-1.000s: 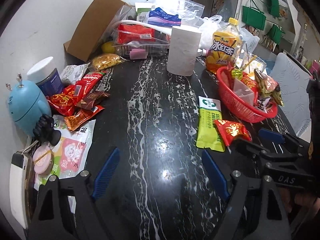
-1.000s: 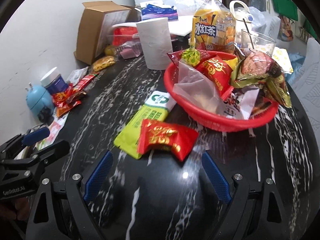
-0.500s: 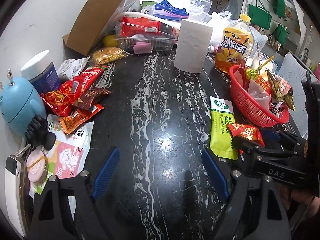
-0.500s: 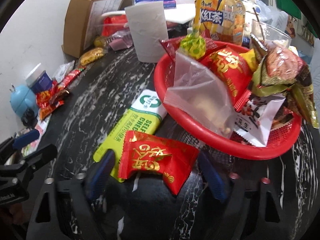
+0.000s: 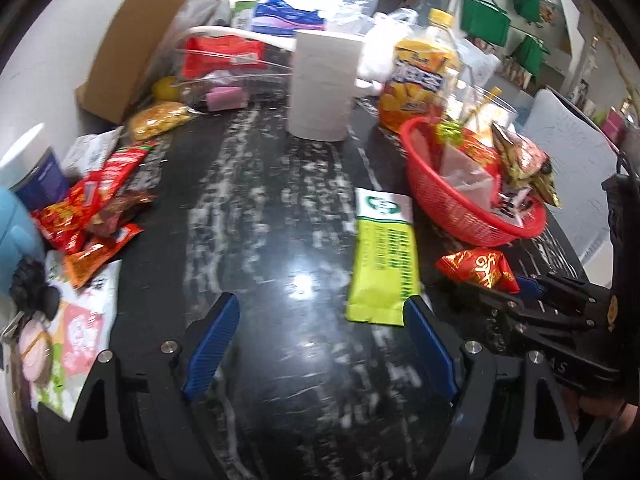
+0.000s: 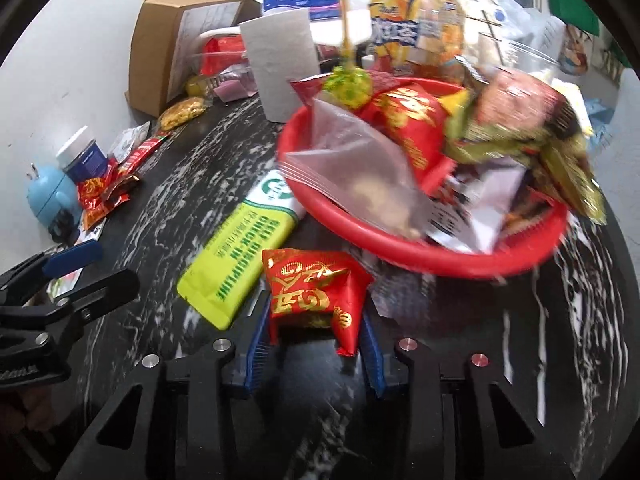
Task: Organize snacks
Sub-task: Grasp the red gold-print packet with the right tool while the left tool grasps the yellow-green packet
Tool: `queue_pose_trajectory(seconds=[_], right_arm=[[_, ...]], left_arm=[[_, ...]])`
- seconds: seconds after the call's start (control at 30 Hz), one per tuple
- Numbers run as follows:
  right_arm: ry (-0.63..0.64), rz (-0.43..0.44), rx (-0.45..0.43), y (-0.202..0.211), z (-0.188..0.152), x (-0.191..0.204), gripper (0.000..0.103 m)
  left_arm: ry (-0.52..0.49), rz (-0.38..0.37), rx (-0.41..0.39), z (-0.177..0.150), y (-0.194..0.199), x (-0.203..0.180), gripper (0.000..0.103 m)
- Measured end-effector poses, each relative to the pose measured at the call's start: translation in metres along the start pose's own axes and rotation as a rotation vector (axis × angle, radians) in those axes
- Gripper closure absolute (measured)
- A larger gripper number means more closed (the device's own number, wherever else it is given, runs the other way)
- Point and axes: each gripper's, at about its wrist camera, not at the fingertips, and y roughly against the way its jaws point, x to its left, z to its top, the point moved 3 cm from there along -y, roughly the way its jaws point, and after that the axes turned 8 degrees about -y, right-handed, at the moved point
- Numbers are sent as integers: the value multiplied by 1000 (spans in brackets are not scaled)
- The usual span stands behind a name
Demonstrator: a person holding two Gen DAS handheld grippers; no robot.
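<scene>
My right gripper (image 6: 314,342) is shut on a red snack packet with gold print (image 6: 314,292), just in front of the red basket (image 6: 400,248), which is full of snacks. The packet also shows in the left wrist view (image 5: 478,266), held in the right gripper (image 5: 520,286) beside the basket (image 5: 460,216). A yellow-green pouch (image 6: 236,264) lies flat left of the packet. My left gripper (image 5: 318,344) is open and empty above the black marble table (image 5: 260,208), near the pouch (image 5: 382,264). A pile of red snack packets (image 5: 92,208) lies at the left.
A paper roll (image 5: 322,84), an orange drink bottle (image 5: 420,76), a clear box (image 5: 228,68) and a cardboard box (image 5: 132,40) stand at the back. A blue gadget (image 6: 50,200) and a jar (image 6: 82,156) stand at the left edge.
My right gripper has moved forward and shut on the red packet. My left gripper has drifted right, toward the yellow-green pouch, still open.
</scene>
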Motion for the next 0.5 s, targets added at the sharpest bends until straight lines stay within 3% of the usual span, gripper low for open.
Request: queue_pose_trajectory(seconds=[0.3,0.5], right_arm=[[-49,-33,-2,19,-13,-35,63],[-81,-40,-9,26,-14,-53,63]], left_arm=[[-74,-59,53,15,-34,-36,19],[-98,-33,89,19,-50,-46,19]])
